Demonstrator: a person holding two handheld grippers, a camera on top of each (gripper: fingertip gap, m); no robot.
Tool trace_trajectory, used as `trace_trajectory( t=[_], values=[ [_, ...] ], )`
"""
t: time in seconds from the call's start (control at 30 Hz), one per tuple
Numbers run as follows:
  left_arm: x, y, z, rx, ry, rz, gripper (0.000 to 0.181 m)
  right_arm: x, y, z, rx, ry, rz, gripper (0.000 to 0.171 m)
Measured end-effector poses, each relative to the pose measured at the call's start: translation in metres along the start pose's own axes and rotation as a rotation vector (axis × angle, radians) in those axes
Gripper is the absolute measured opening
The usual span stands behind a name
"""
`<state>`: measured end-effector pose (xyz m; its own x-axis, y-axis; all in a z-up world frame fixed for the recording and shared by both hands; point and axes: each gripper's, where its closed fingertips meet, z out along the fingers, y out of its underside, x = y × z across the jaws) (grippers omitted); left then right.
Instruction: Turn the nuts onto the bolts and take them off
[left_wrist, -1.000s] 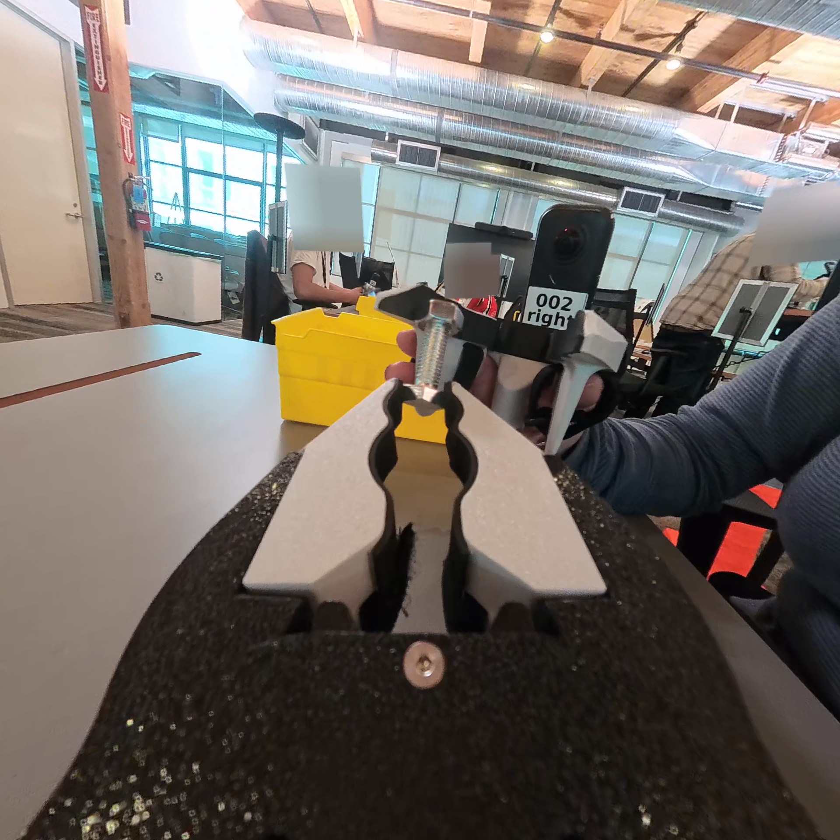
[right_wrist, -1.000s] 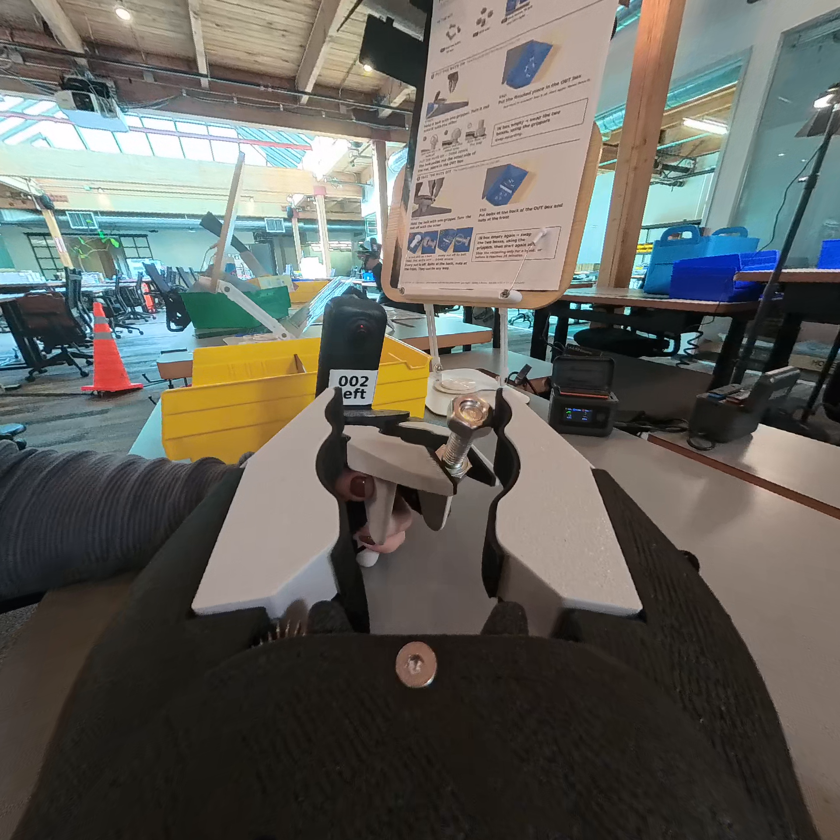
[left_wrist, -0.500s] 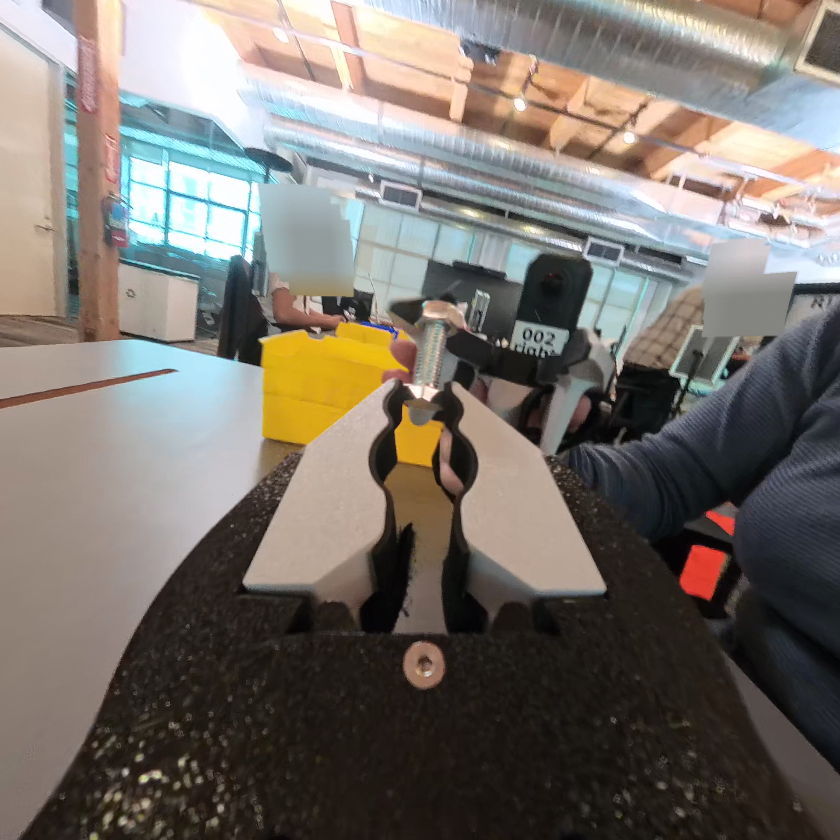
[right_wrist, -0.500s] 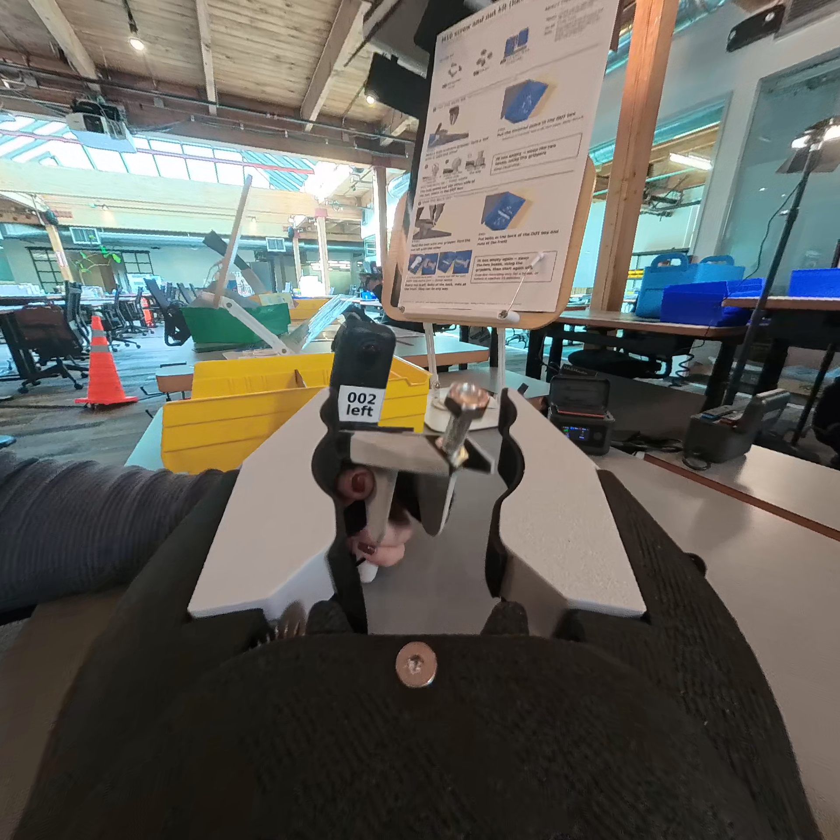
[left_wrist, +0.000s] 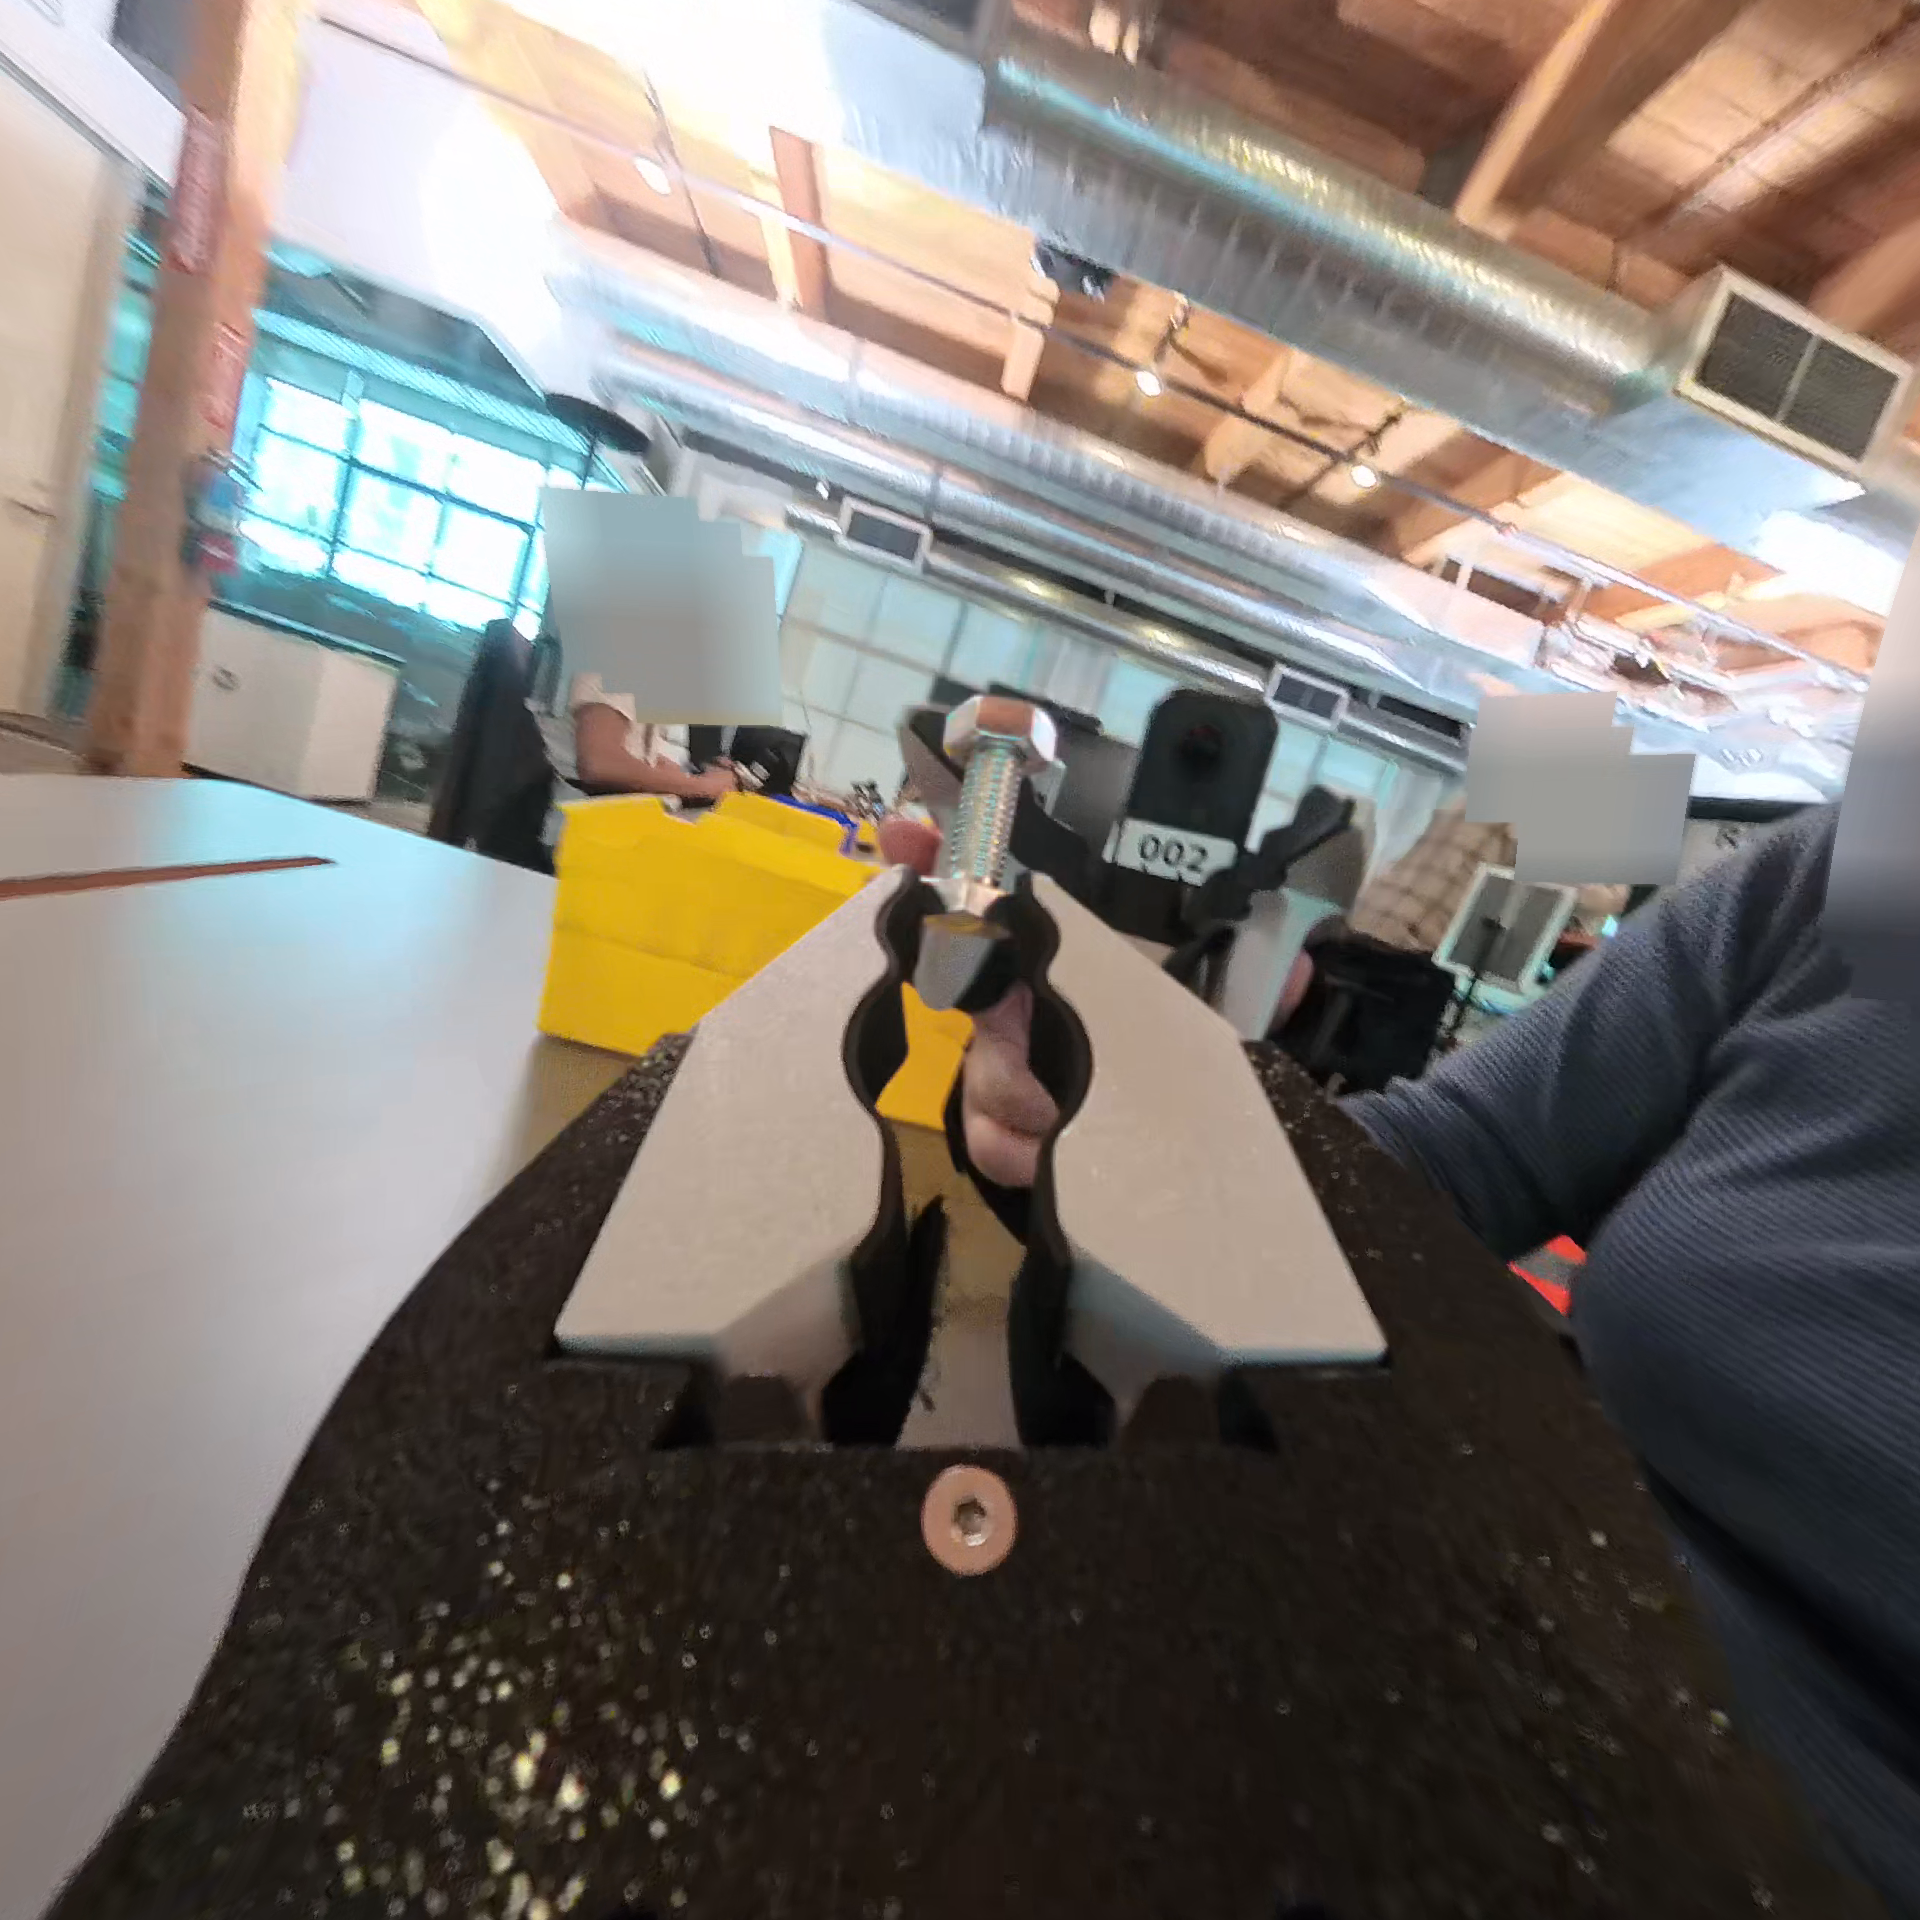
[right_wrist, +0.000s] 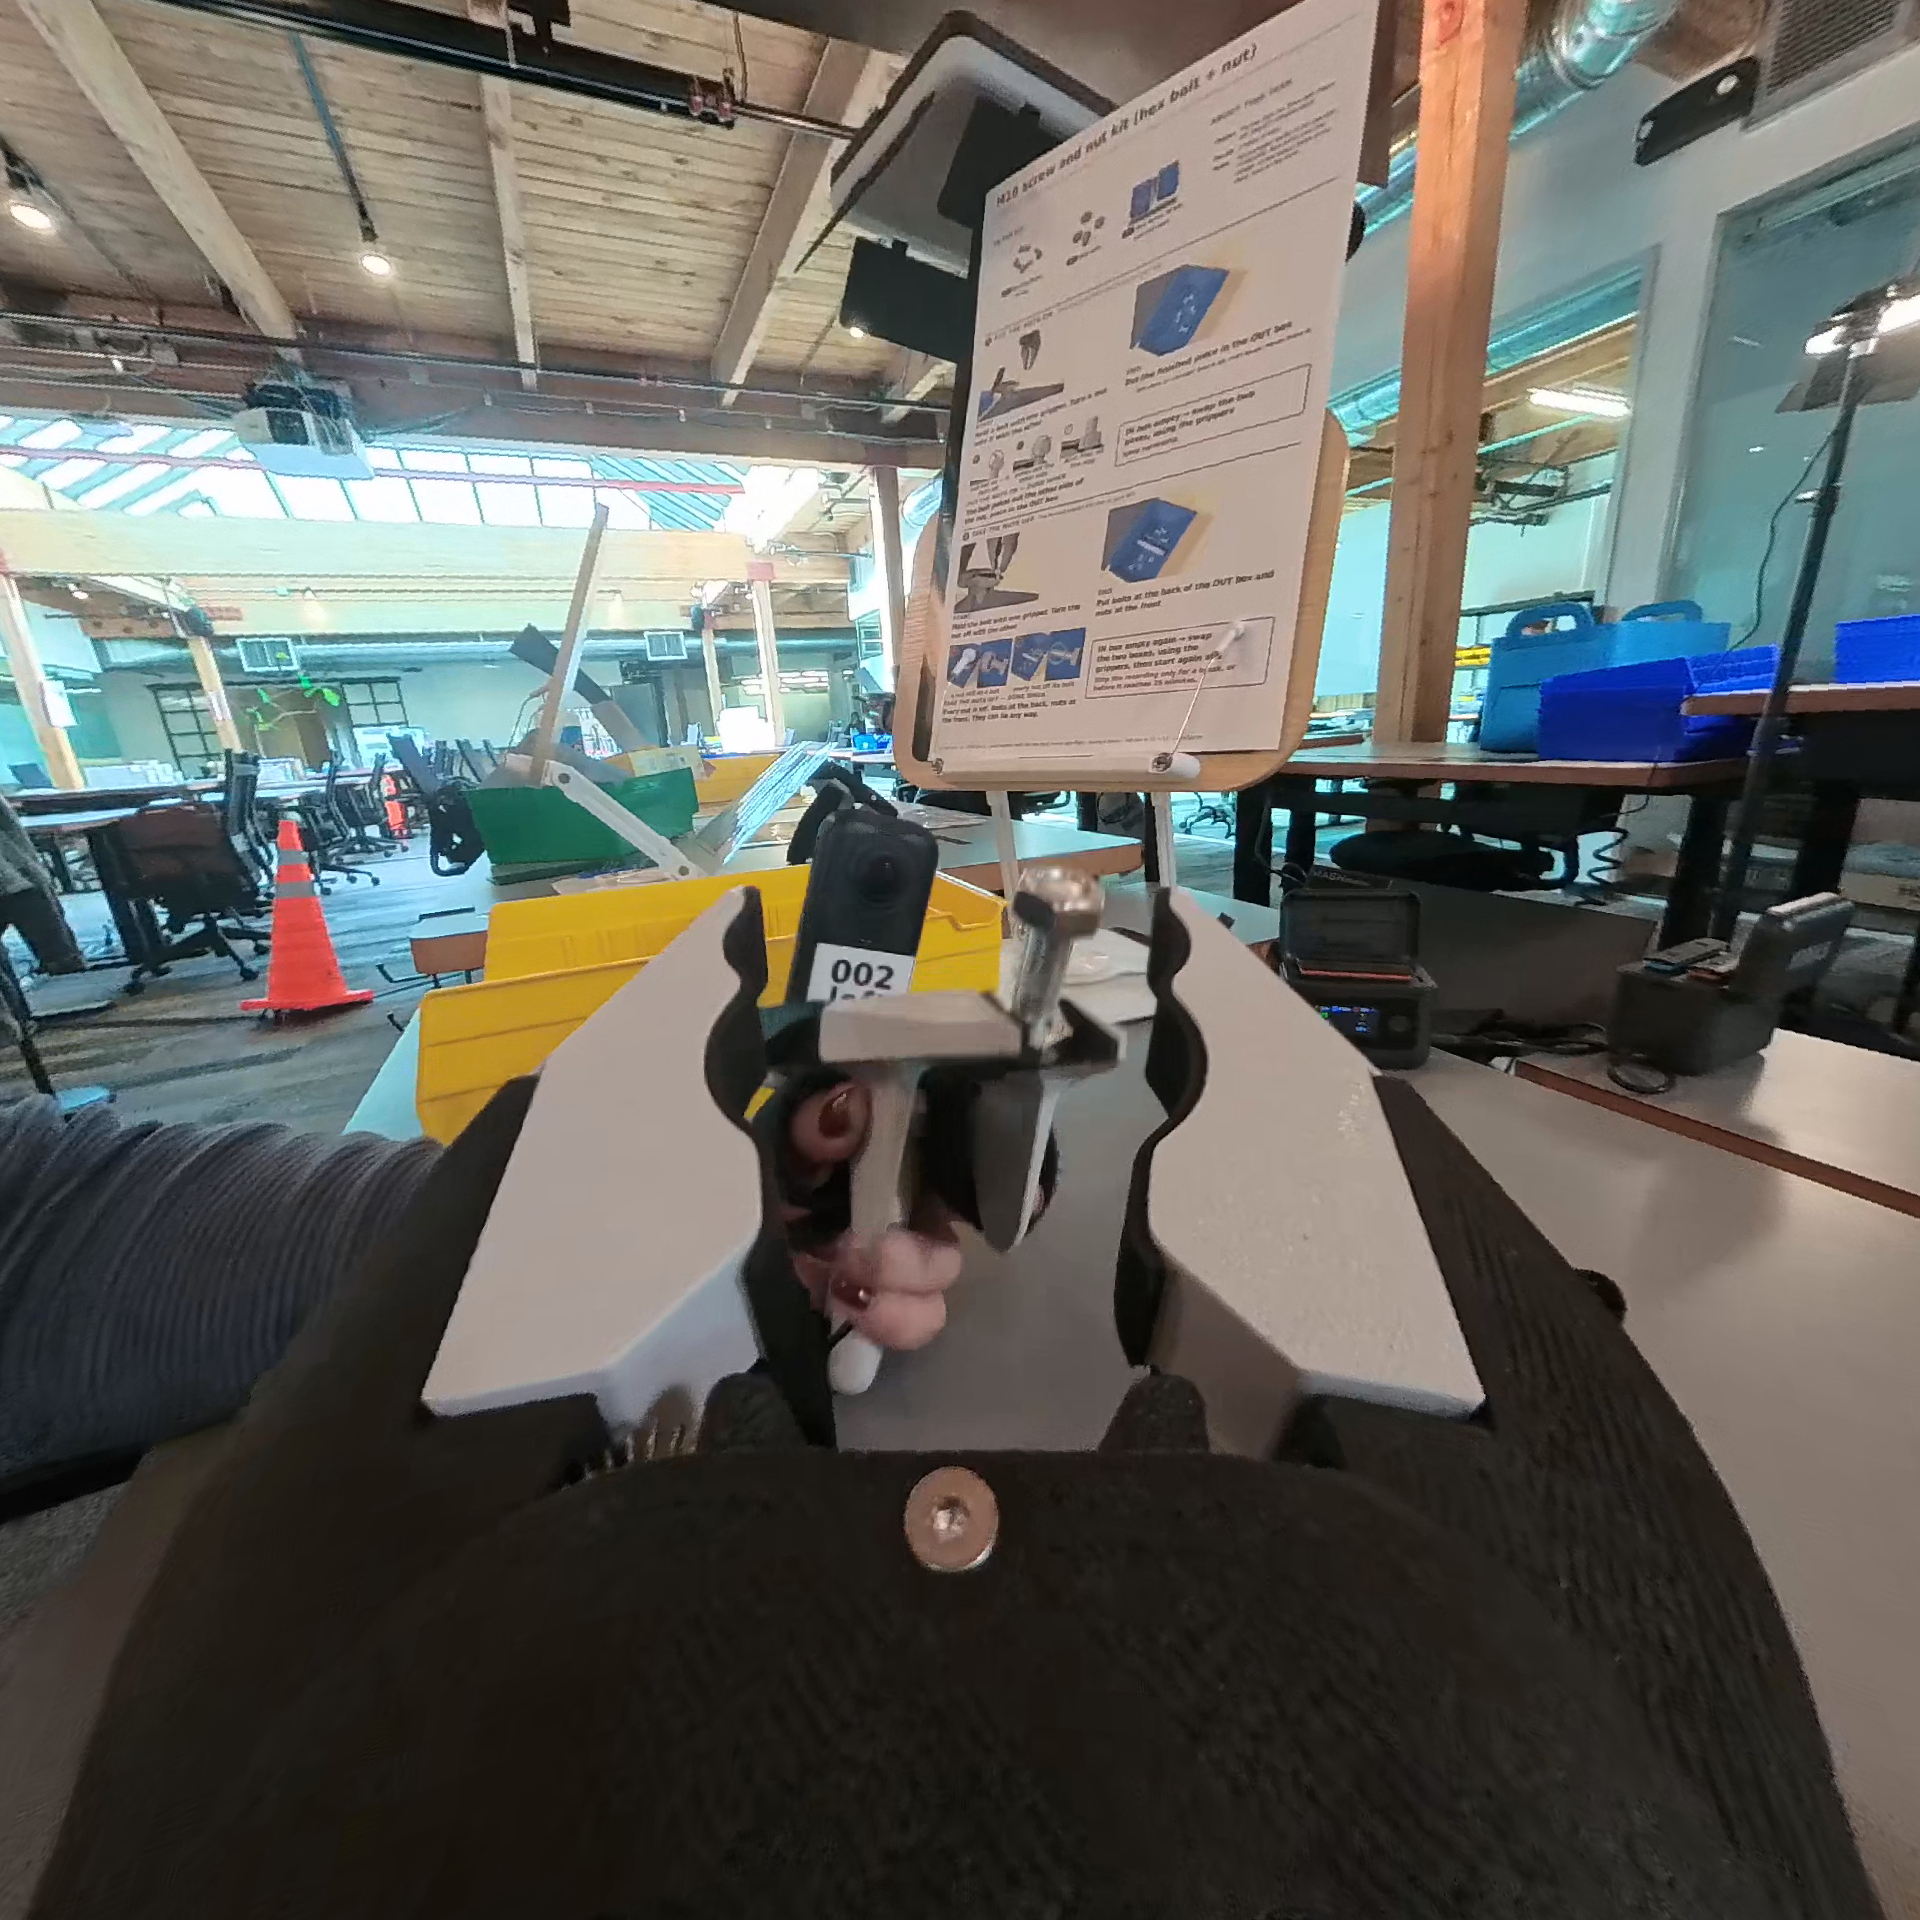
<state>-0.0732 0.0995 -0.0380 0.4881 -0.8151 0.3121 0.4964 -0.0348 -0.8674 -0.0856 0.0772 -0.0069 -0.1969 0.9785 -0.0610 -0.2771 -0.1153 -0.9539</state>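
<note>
Grey table (left_wrist: 208, 1039) runs under both tools in an open workshop, with a yellow bin (left_wrist: 675, 914) behind them and an instruction board (right_wrist: 1132, 416) standing past it. Above the table the left gripper (left_wrist: 961, 914) is clamped at its very tips on what looks like the nut (left_wrist: 961, 940), and the bolt (left_wrist: 987, 810) stands upright out of it, hex head at the top. The right gripper (right_wrist: 951, 997) has its jaws wide apart, with the bolt and the other tool framed between them, touching neither finger as far as I can tell. How far the threads have engaged is hidden by the tips. The step in hand, I judge, is regripping the bolt for another turn. To do it well, bring the right gripper square onto the head or upper shank, close firmly, and twist about the bolt's own axis. The left grip is shallow, so any sideways push could lever the nut out. Keep the left hand steady and each turn short.
</note>
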Motion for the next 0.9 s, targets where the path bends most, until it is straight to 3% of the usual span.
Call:
trace_trajectory(
  t=[0.17,0.37,0.63,0.9],
  values=[
    [0.010,0.014,0.012,-0.059,0.048,-0.026,0.016,-0.005,-0.001,0.000,0.010,-0.030,0.013,0.074],
    [-0.017,-0.019,-0.012,0.140,-0.063,-0.103,0.015,-0.004,0.001,0.001,0.002,-0.029,0.029,0.074],
    [0.016,0.018,0.018,-0.065,0.108,-0.155,0.016,-0.004,-0.001,0.001,0.016,-0.025,0.027,0.078],
    [-0.008,-0.013,-0.006,0.110,0.015,-0.199,0.015,-0.004,0.001,0.000,0.008,-0.040,0.053,0.075]
  ],
)
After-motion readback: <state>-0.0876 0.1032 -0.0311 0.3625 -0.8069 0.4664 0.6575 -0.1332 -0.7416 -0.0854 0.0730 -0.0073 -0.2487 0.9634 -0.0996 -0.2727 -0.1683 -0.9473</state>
